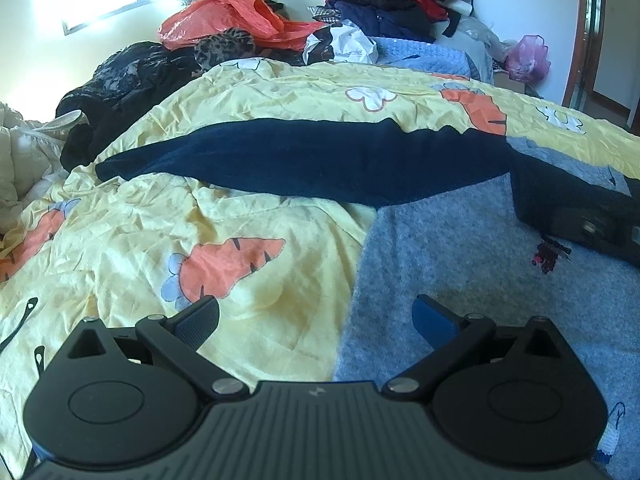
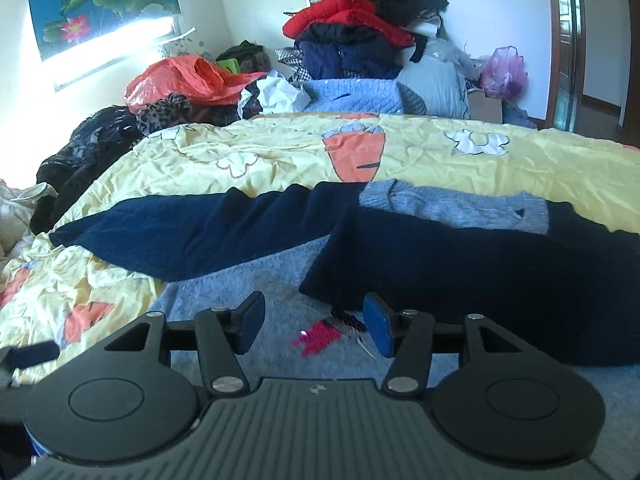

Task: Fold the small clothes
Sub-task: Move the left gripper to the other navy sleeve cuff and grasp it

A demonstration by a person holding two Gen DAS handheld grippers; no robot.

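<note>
A small grey-blue sweater [image 2: 248,280] with navy sleeves [image 2: 192,228] lies spread on the yellow carrot-print bedcover [image 2: 280,148]. The right gripper [image 2: 316,326] hangs over its chest, jaws apart and empty. The left gripper [image 1: 316,320] gapes wide above the sweater's edge, gripping nothing.

No readable text anywhere — no labels, brands or numbers

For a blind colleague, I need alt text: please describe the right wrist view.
The right gripper hangs open and empty over a small blue-grey sweater with navy sleeves, spread on a yellow carrot-print bedsheet. One sleeve lies folded across the body. Behind it are piled clothes and an orange plastic bag.
</note>
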